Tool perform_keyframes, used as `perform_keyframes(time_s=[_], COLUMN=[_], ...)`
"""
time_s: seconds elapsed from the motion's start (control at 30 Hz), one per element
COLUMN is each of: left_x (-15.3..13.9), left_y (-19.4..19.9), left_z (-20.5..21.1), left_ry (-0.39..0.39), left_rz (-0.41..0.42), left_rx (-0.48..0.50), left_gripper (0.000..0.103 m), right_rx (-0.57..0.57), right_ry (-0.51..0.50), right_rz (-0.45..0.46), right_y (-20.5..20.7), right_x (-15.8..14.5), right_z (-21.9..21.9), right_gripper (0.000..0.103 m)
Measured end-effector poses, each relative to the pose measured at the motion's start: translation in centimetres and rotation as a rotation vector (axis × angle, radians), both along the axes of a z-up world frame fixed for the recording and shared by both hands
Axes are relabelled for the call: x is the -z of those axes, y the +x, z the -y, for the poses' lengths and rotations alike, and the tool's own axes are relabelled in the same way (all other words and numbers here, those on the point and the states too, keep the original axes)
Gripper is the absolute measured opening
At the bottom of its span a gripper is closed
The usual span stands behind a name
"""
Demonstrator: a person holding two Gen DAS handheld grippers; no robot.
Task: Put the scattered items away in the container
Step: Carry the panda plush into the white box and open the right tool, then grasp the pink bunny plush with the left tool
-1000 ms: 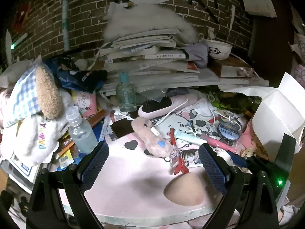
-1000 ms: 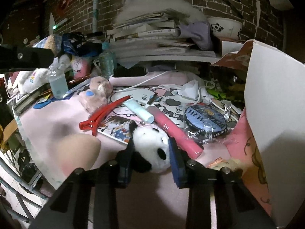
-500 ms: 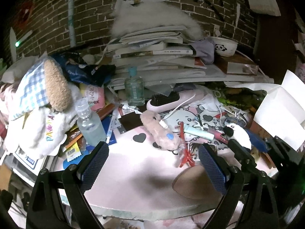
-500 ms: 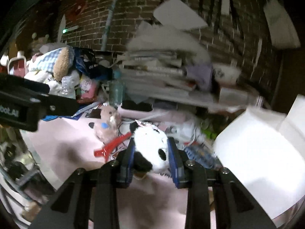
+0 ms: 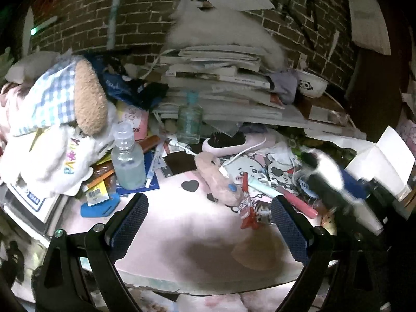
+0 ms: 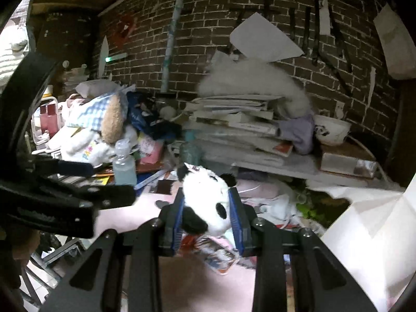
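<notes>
We see our right claw (image 6: 206,214) clamped on a small panda toy (image 6: 205,202), its blue pads pressing both flanks, lifted above the pink table (image 6: 124,215). The toy's underside is hidden between the pads. From the left wrist camera the panda is only a black-and-white smear, and the claw carrying it is mostly dark and hard to read. To the right of this claw stands the white box (image 6: 369,231); its edge is cut off by the frame and we cannot see inside.

Our left claw (image 5: 208,223) is spread wide and holds nothing, hovering over the table's near edge. Just ahead of it lie a pink fuzzy toy (image 5: 215,179) and a red hair clip (image 5: 247,210); a beige sponge (image 5: 257,252) sits partly behind its right finger. Ahead and to the left stands a clear bottle (image 5: 127,161). Ahead and to the right, a pink tube (image 5: 296,201) lies partly hidden under the blurred right claw.
</notes>
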State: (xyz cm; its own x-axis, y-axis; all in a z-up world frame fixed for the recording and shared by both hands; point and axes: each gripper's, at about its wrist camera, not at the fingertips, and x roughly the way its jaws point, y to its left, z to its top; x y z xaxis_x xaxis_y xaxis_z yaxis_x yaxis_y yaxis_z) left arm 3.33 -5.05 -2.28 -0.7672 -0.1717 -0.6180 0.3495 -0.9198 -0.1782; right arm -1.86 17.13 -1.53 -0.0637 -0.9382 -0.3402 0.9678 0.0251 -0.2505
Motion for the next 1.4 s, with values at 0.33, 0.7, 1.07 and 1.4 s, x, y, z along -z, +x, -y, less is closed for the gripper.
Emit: perform_keyframes(time_s=[0.33, 0.7, 1.07, 1.4], left_x=[0.6, 1.8, 3.3, 4.8], left_y=[-1.2, -2.8, -4.8, -7.7], left_z=[-0.8, -1.1, -0.6, 0.1], left_ry=[-0.022, -0.019, -0.018, 0.034], left_rz=[0.024, 0.053, 0.096, 0.123], left_rx=[0.034, 0.049, 0.049, 0.049], left_gripper=[0.095, 0.095, 0.094, 0.067], right_rx=[0.063, 0.23, 0.288, 0.069], right_ry=[0.249, 0.708, 0.633, 0.352], right_rz=[0.081, 0.093, -0.054, -0.055], right_y=[-11.7, -21.2, -20.6, -12.4], right_x=[-8.1, -6.8, -7.2, -9.0], right_z=[-1.3, 1.9, 1.4, -1.1], right_gripper=[0.028, 0.028, 0.086, 0.086])
